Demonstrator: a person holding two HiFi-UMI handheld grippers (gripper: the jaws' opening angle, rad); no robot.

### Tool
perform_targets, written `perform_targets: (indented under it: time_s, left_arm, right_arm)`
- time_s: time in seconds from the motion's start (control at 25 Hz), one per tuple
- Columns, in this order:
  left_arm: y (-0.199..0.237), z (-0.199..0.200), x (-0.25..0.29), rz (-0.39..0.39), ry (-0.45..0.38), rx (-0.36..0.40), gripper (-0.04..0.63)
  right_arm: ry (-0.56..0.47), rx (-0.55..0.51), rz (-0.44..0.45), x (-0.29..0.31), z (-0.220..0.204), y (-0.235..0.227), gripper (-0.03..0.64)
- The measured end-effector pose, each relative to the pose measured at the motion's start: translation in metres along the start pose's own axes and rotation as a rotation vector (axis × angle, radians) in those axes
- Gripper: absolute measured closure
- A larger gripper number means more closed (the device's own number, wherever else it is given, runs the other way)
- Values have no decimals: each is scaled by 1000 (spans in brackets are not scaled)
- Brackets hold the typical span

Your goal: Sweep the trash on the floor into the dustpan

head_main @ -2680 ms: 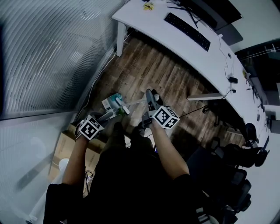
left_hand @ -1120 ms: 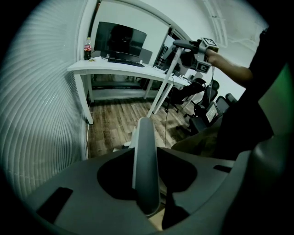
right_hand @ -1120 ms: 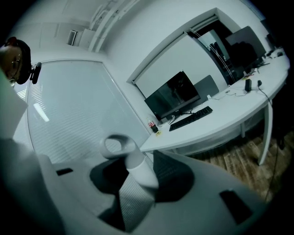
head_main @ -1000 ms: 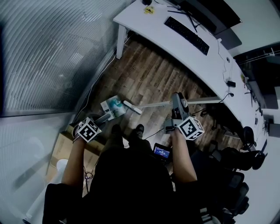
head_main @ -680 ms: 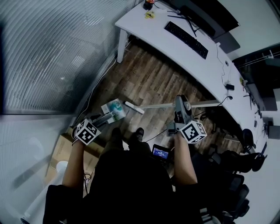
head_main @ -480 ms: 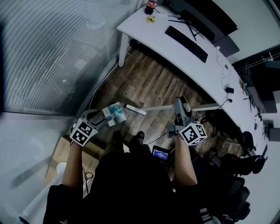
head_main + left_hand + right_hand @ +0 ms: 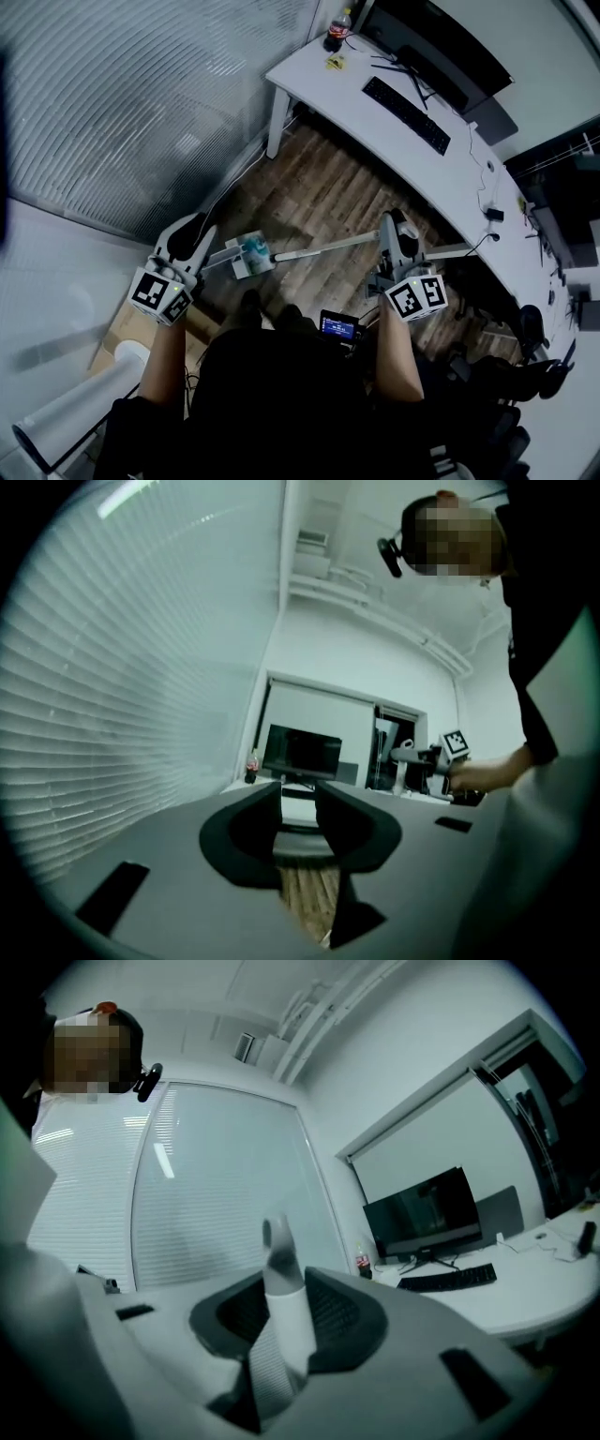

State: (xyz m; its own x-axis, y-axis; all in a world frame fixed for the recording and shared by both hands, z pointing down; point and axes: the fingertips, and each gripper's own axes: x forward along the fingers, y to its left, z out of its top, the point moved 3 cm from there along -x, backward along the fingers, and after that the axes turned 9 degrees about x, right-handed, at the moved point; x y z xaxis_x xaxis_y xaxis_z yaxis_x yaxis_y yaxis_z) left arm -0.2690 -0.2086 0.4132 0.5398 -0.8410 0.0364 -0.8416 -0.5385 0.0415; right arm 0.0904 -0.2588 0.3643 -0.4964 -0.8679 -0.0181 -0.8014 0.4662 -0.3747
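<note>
The grey dustpan [image 7: 246, 255] lies on the wooden floor with teal trash [image 7: 253, 246] in it. My left gripper [image 7: 190, 228] is lifted up left of it and points level toward the desk. Its jaws are closing with nothing between them [image 7: 298, 813]; only floor and desk show through the gap. My right gripper [image 7: 394, 225] is shut on the white broom handle [image 7: 323, 247], which slants down to the left toward the dustpan. In the right gripper view the handle's end [image 7: 279, 1241] sticks up past the jaws [image 7: 281, 1316].
A white desk [image 7: 375, 122] with keyboard [image 7: 410, 101], monitor [image 7: 441, 47] and bottle [image 7: 335, 33] curves along the far side. Slatted blinds [image 7: 141, 94] close the left. A cardboard box [image 7: 122, 323] sits behind my left hand, and office chairs [image 7: 525, 366] stand at lower right.
My left gripper let go of the dustpan's handle and rose well above it, turning level. The dustpan stays on the floor. The right gripper lifted a little with the broom.
</note>
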Motion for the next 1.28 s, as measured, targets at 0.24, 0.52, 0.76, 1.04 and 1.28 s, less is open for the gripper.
perform_targets:
  time_s: [0.24, 0.52, 0.76, 1.04, 1.28]
  left_arm:
    - [-46, 33, -18, 136, -132, 18, 565]
    - [-101, 29, -29, 243, -176, -29, 600]
    - [-148, 16, -31, 275, -207, -78, 600]
    - [-192, -8, -42, 325, -132, -82, 600]
    - [-219, -20, -47, 301, -66, -19, 600]
  right_arm:
    - [-27, -20, 133, -28, 13, -1, 518]
    - [-6, -33, 238, -63, 18, -15, 528]
    - [37, -3, 277, -93, 2, -41, 526]
    - [115, -17, 256, -123, -31, -63, 526]
    - [140, -52, 236, -148, -51, -64, 526]
